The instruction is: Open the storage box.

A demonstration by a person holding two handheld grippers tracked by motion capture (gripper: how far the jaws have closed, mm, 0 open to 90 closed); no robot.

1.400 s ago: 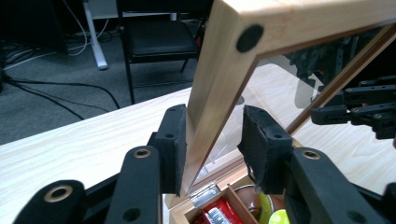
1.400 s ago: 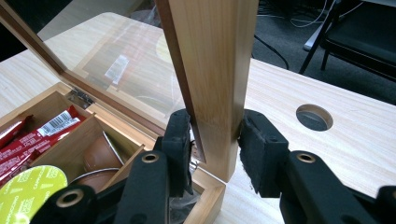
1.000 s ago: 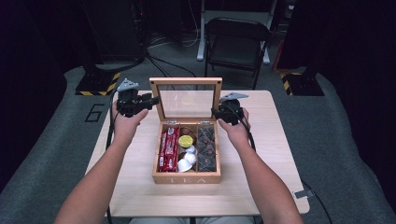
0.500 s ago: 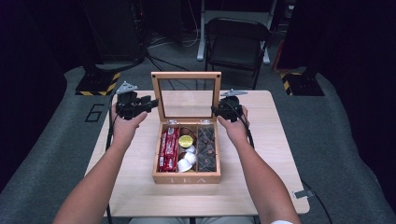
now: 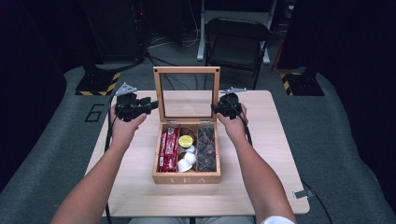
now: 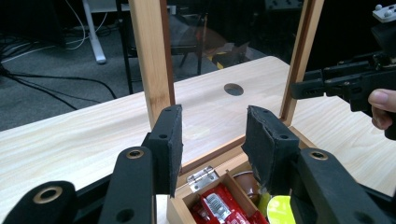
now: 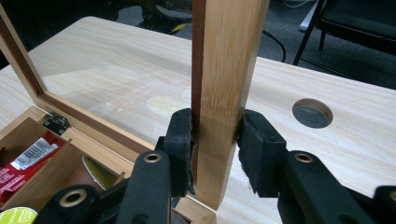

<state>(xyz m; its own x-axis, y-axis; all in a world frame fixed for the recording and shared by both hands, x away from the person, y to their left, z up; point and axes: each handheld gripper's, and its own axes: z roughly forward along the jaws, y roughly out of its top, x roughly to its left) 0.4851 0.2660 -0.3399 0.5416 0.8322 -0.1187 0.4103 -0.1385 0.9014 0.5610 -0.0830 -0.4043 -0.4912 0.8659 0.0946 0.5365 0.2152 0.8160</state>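
One wooden tea box (image 5: pixel 187 177), glass lid (image 5: pixel 187 93) upright; right gripper (image 5: pixel 223 110) clamps lid frame; left gripper (image 5: pixel 148 103) parted, empty.

A lab or studio: dark curtains (image 5: pixel 355 56), floor cables (image 5: pixel 163 44), hazard-taped stand bases (image 5: pixel 95 84), grey carpet (image 5: pixel 56 154).

Dim room, grey carpet floor (image 5: pixel 56 154), black folding chair (image 5: pixel 237 42), light wooden table (image 5: pixel 275 140), floor cables (image 5: pixel 163 44)
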